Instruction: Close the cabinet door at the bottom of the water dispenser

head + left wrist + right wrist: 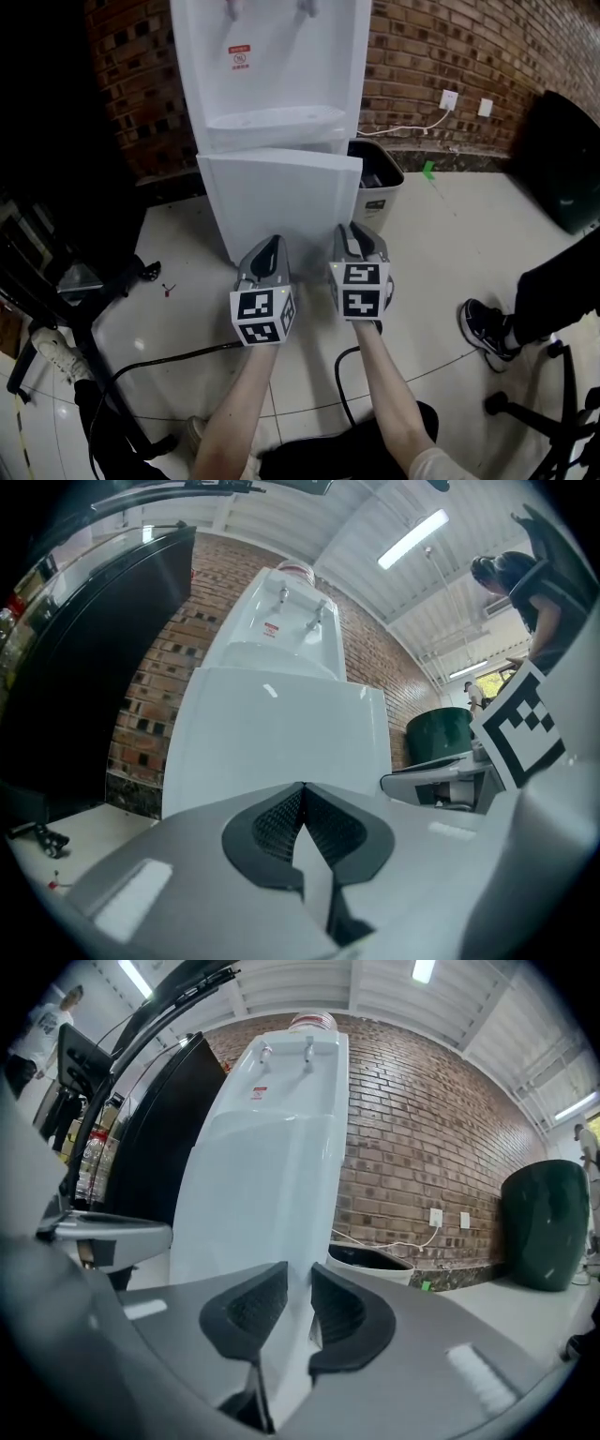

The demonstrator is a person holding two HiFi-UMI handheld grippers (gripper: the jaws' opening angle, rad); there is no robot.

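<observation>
I am holding the left gripper (272,242) low in front of the cabinet, and in its own view (302,787) the jaws are meeting at their tips with nothing between them. The right gripper (354,230) is riding just beside it, and in the right gripper view (298,1274) its jaws are standing a narrow gap apart. Nothing is clamped there. Only the white panel beyond is showing through the gap. Both grippers are pointing roughly level at the cabinet door (281,202), close to its face, though I cannot tell whether either tip is touching it.

The door is filling most of the left gripper view (281,738) and the middle of the right one (253,1222). It is sitting at the bottom of the water dispenser (272,66), below the drip tray. It is not lying flush, and from the head view its right edge is jutting out past the dispenser's side.

A waste bin (380,183) is standing just right of the dispenser against the brick wall (441,47). A wall socket (449,99) is feeding a white cord down behind it. A black cable (178,356) is trailing over the pale floor at the left. A person's shoe (483,328) is resting at the right.
</observation>
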